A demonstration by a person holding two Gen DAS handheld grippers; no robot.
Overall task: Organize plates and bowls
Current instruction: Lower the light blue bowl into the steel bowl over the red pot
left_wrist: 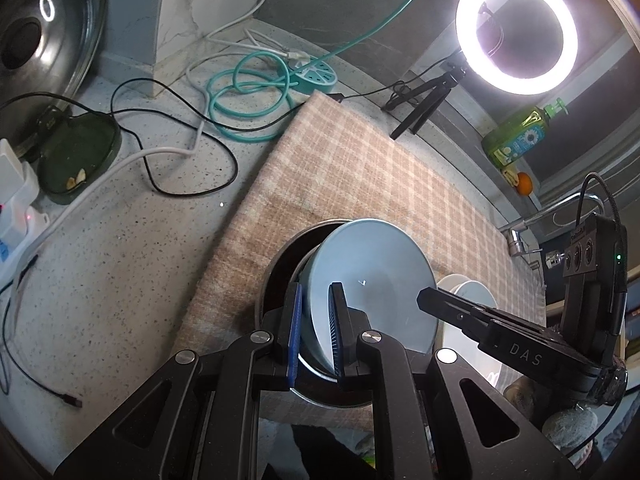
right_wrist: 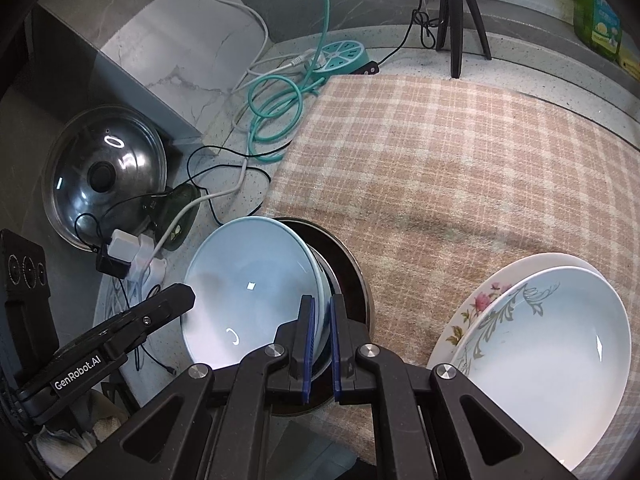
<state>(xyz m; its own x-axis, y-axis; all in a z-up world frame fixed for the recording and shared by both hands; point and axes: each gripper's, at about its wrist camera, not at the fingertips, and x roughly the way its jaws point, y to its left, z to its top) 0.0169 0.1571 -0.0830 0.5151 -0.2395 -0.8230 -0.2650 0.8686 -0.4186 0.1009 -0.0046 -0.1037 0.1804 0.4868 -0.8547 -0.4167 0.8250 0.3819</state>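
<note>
Together, the pale blue bowl (right_wrist: 248, 280) is pinched at opposite rims by the left gripper (left_wrist: 316, 328) and right gripper (right_wrist: 320, 336), both clamped on it, and is held tilted directly above the dark metal-rimmed dish (right_wrist: 352, 280) on the plaid cloth (right_wrist: 460, 160).

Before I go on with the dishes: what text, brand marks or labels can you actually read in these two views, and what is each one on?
"DAS": on the right gripper, white letters along its black body, left wrist view.
"GenRobot.AI": on the left gripper, white label on its black body, right wrist view.
Green soap bottle: label printing too small and blurred to read.
Light blue plate and flowered plate: no lettering visible.
</note>
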